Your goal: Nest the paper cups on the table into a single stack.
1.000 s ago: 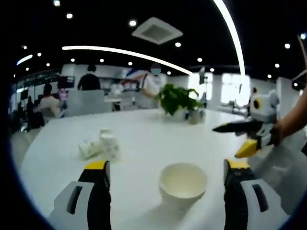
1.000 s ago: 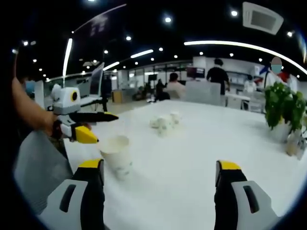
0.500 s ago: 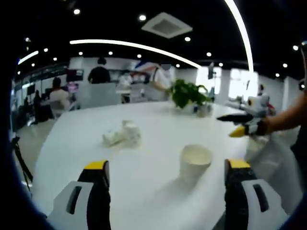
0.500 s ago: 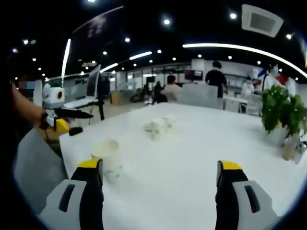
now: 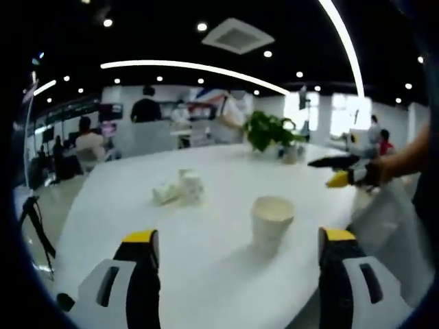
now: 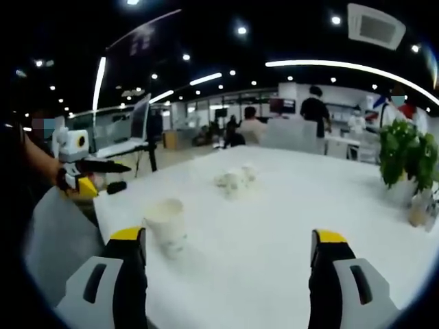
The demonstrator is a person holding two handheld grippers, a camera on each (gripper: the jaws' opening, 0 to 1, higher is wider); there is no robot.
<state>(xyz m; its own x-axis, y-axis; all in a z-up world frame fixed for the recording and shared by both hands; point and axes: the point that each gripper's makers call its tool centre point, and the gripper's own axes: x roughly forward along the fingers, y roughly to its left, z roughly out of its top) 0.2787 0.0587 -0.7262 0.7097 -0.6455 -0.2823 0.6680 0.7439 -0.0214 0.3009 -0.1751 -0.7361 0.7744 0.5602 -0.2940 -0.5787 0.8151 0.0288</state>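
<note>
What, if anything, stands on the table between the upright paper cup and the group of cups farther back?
Nothing visible does. Bare white table lies between the upright cup and the farther cups. The potted plant stands well off that line, toward the far edge.

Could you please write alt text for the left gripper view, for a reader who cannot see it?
An upright paper cup stands on a white table just ahead of the left gripper, whose yellow-tipped jaws stand wide apart. Farther back lies a small cluster of cups; the right gripper, held by a hand, enters from the right near a potted plant.
</note>
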